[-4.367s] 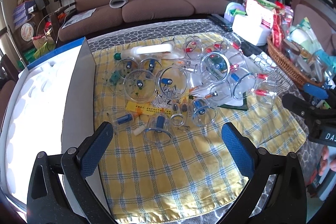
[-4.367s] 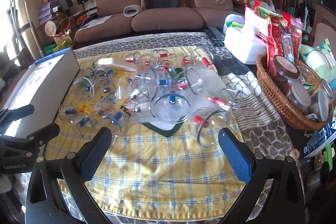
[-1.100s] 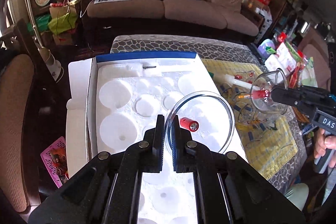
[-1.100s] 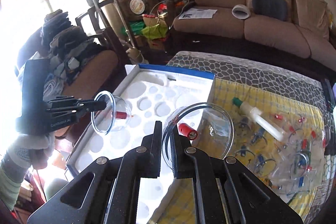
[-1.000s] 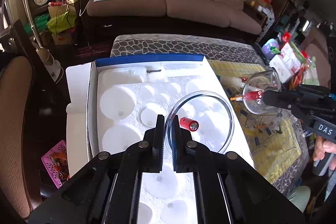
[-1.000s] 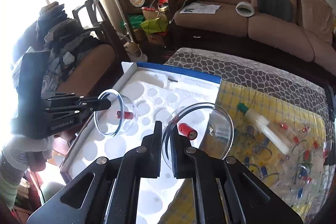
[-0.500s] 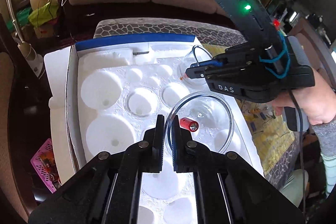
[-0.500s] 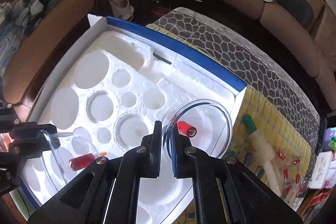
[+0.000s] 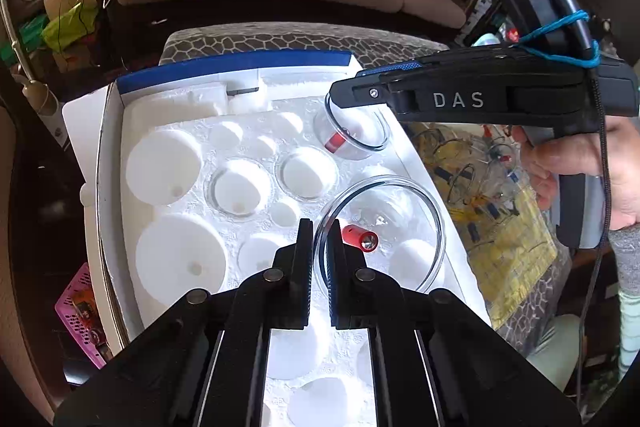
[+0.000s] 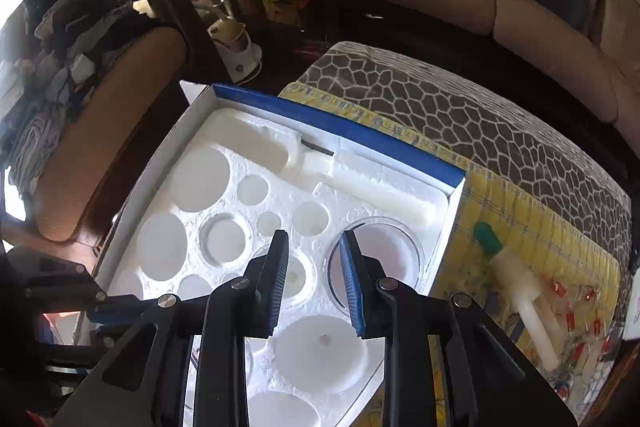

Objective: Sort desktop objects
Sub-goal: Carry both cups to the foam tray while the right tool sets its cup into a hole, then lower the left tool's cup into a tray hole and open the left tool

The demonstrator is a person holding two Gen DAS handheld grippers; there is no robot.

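Over the white foam tray [image 9: 256,307], my left gripper [image 9: 318,247] is pinched tight on the rim of a big clear cup [image 9: 400,227] with a red valve [image 9: 358,235]; the cup hangs tilted above the tray's right side, mouth facing the camera. My right gripper [image 10: 314,279] is further up the tray, fingers apart, blue pads [image 10: 350,283] showing, nothing between them. One finger sits just inside the rim of a second clear cup [image 10: 384,255] that is seated upright in a round pocket at the tray's far right corner, next to the blue box edge [image 10: 332,125]. From the left wrist view that seated cup [image 9: 352,135] shows its red valve down inside, with the right gripper's tip over its rim; can't tell if the finger touches the glass. Other round pockets in the foam are mostly bare, one mid-tray pocket seems to have a clear ring in it, not sure. On the yellow checked cloth [image 10: 532,227] beside the box: a white pump [image 10: 520,291] with green tip and a pile of small cups [image 10: 576,311] with red valves, well apart from both grippers. Brown sofa [image 10: 540,7] behind.
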